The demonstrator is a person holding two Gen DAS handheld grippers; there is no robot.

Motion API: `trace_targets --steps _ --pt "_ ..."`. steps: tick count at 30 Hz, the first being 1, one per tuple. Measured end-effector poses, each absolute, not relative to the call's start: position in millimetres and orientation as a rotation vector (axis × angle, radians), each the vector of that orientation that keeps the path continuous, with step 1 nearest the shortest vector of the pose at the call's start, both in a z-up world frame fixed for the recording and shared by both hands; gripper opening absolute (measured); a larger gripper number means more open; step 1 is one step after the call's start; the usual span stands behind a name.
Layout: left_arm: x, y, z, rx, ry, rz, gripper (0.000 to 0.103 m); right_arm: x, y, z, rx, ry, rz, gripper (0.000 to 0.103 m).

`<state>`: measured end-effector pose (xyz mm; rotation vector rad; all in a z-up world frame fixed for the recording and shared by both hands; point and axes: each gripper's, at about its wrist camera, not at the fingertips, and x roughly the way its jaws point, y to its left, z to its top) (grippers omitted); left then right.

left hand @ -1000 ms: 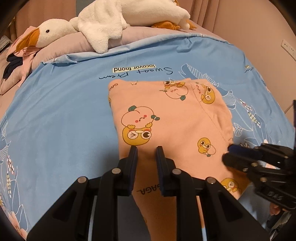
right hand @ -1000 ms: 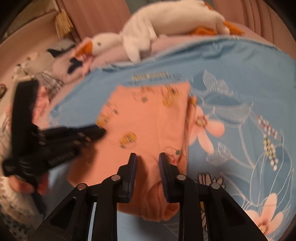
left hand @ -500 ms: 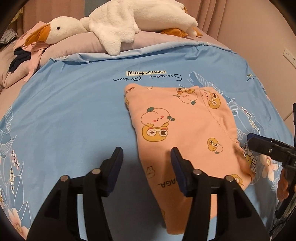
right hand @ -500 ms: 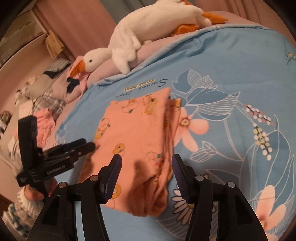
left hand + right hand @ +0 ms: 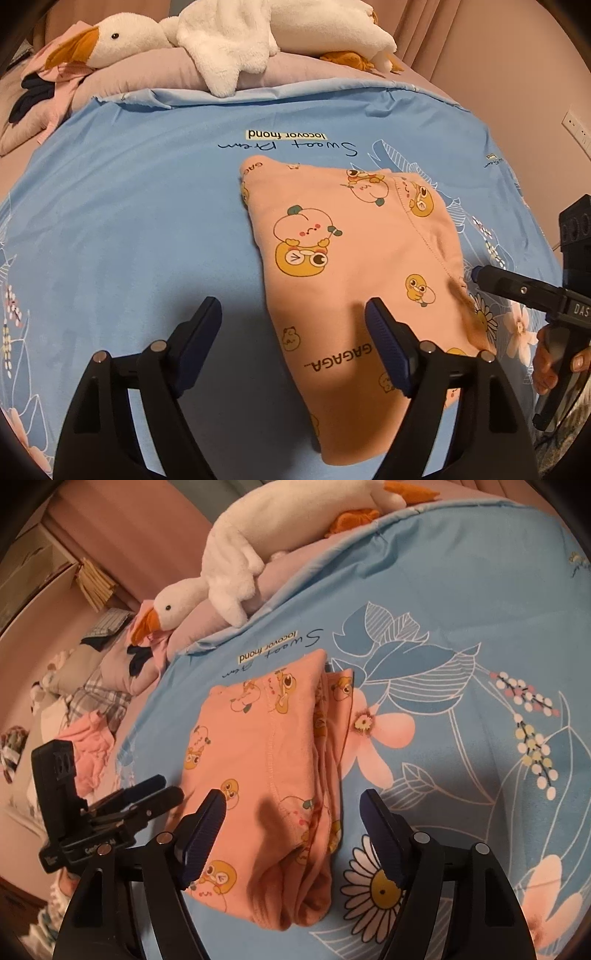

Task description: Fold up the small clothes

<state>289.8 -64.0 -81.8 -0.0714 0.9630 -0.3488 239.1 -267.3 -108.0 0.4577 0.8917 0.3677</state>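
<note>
A small pink garment (image 5: 354,280) with cartoon duck prints lies folded in layers on the blue bedsheet (image 5: 129,229); it also shows in the right wrist view (image 5: 266,775). My left gripper (image 5: 293,345) is open and empty, raised above the garment's near left edge. My right gripper (image 5: 291,834) is open and empty, above the garment's near end. The right gripper shows at the right edge of the left wrist view (image 5: 517,291), beside the garment. The left gripper shows at the left of the right wrist view (image 5: 147,794).
A white plush goose (image 5: 236,33) lies on a pink pillow (image 5: 147,70) at the bed's far end. Loose clothes (image 5: 88,734) are piled beside the bed on the left. A wall with a socket (image 5: 574,123) stands to the right.
Both grippers have opened from nearly shut to wide and have drawn back and up from the garment, which now lies flat on the sheet.
</note>
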Motion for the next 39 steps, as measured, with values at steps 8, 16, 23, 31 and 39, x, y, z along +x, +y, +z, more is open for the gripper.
trace_targets --steps 8,16,23,31,39 --pt "301.8 -63.5 -95.8 -0.165 1.024 -0.406 0.083 252.9 -261.9 -117.8 0.457 0.934 0.388 0.075" --pt "314.0 -56.1 -105.3 -0.329 1.075 -0.485 0.083 265.5 -256.3 -126.0 0.48 0.969 0.423 0.075" --pt "319.8 -62.8 -107.5 -0.377 1.068 -0.521 0.083 274.2 -246.8 -128.0 0.468 0.974 0.452 0.075" --pt "331.1 -78.2 -108.3 -0.364 1.072 -0.532 0.088 282.7 -244.1 -128.6 0.467 0.945 0.46 0.075" --pt "330.9 -85.8 -106.7 -0.307 1.056 -0.439 0.059 281.9 -232.2 -125.3 0.379 0.908 0.41 0.054"
